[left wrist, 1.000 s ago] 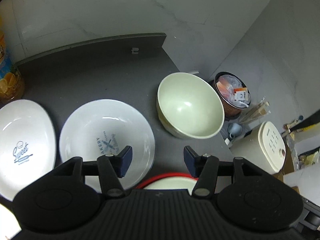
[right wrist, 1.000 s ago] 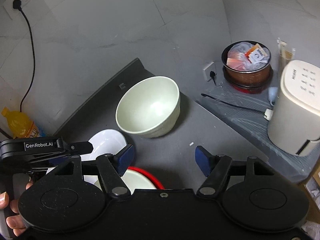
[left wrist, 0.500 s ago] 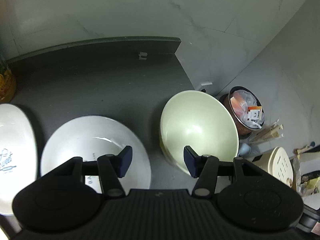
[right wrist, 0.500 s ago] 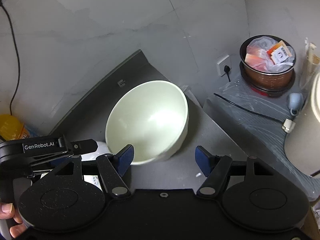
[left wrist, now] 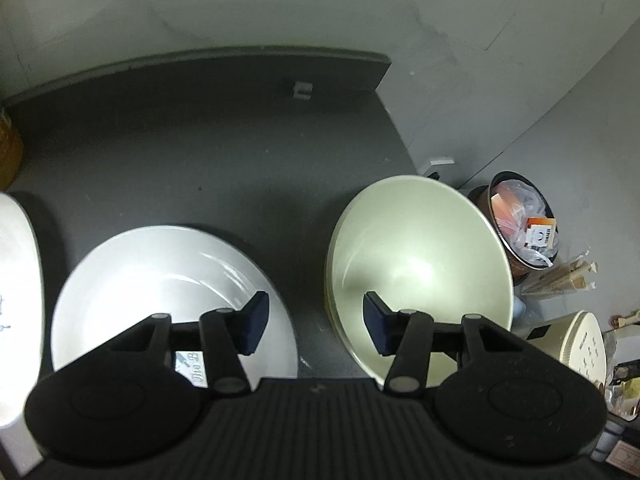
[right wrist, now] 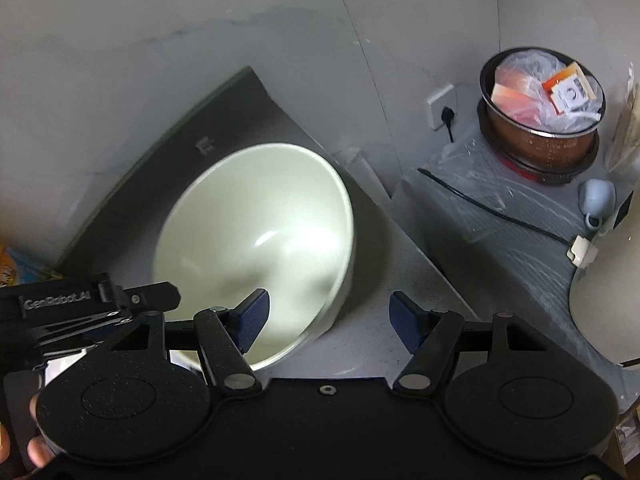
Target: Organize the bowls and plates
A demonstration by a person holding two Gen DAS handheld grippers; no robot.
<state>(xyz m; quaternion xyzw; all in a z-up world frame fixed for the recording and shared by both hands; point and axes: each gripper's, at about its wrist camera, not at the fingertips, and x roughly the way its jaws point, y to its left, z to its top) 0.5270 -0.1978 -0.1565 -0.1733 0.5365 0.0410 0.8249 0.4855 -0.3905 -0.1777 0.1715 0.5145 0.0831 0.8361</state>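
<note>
A cream bowl (left wrist: 420,264) (right wrist: 256,232) stands upright near the right edge of the dark tabletop (left wrist: 200,152). My left gripper (left wrist: 316,328) hangs over the bowl's left rim. One finger is over the bowl's inside and the other over a white printed dish (left wrist: 160,280) beside it. Its jaws are closing and the pads are clear of the rim. My right gripper (right wrist: 328,318) straddles the bowl's right rim with its jaws closing, not touching it. A second white dish (left wrist: 16,300) lies at the far left. The left gripper's body (right wrist: 92,304) also shows in the right wrist view.
Right of the table a lower grey ledge (right wrist: 500,216) holds a copper pot (right wrist: 540,120) full of plastic packets, a black cable (right wrist: 500,216), a pale blue cup (right wrist: 596,200) and a cream appliance (left wrist: 576,344). A wall socket (right wrist: 442,106) sits behind it. An orange bottle (left wrist: 8,152) stands far left.
Both grippers have come forward and down onto the cream bowl, which now fills more of each view. The red-rimmed dish under them has left view. Both pairs of jaws look slightly narrower.
</note>
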